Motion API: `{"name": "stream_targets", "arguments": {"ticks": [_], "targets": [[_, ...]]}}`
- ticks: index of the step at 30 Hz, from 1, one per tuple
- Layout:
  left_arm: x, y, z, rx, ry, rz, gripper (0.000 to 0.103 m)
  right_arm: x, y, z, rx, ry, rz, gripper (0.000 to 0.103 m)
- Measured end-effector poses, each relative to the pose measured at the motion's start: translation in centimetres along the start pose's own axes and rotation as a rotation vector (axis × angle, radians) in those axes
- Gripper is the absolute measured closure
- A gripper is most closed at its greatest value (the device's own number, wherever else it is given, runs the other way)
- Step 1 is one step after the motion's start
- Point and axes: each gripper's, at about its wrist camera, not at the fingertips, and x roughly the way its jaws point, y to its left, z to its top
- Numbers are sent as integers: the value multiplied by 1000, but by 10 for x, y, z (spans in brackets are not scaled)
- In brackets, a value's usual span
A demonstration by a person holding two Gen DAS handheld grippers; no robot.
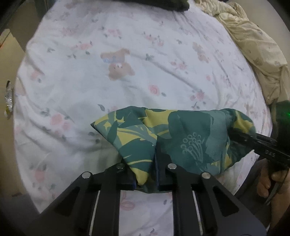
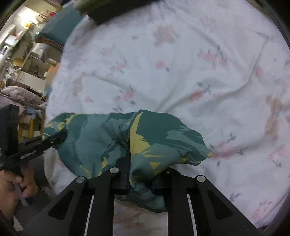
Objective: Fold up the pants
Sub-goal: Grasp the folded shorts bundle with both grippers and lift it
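Note:
The pants are teal with yellow leaf print, bunched and lifted over the near edge of the bed. My left gripper is shut on one end of the cloth, which drapes over its fingers. My right gripper is shut on the other end of the pants, with cloth hanging between and below its fingers. The right gripper also shows at the right of the left wrist view, and the left gripper shows at the left of the right wrist view. The cloth spans between the two grippers.
The bed has a white floral sheet with a bear print. A cream quilt is heaped at the far right. A dark item lies at the far edge. Cluttered shelves stand beyond the bed's left side.

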Motion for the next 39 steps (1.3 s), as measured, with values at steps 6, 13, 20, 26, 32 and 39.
{"name": "stream_targets", "arguments": {"ticks": [6, 13, 20, 26, 32, 39], "targets": [[-45, 4, -7, 44, -127, -19, 92, -43, 8, -11, 16, -148, 50, 89], [-143, -1, -5, 81, -343, -111, 92, -112, 41, -15, -47, -292, 144, 89], [-189, -17, 32, 153, -463, -75, 92, -154, 64, 28, -123, -375, 149, 89], [-194, -14, 85, 141, -472, -57, 92, -152, 71, 80, -135, -385, 145, 89], [-180, -10, 156, 147, -470, -39, 92, -141, 65, 143, -140, -390, 145, 89], [-171, -1, 285, 133, -527, -35, 92, -123, 64, 274, -172, -416, 113, 89]]}}
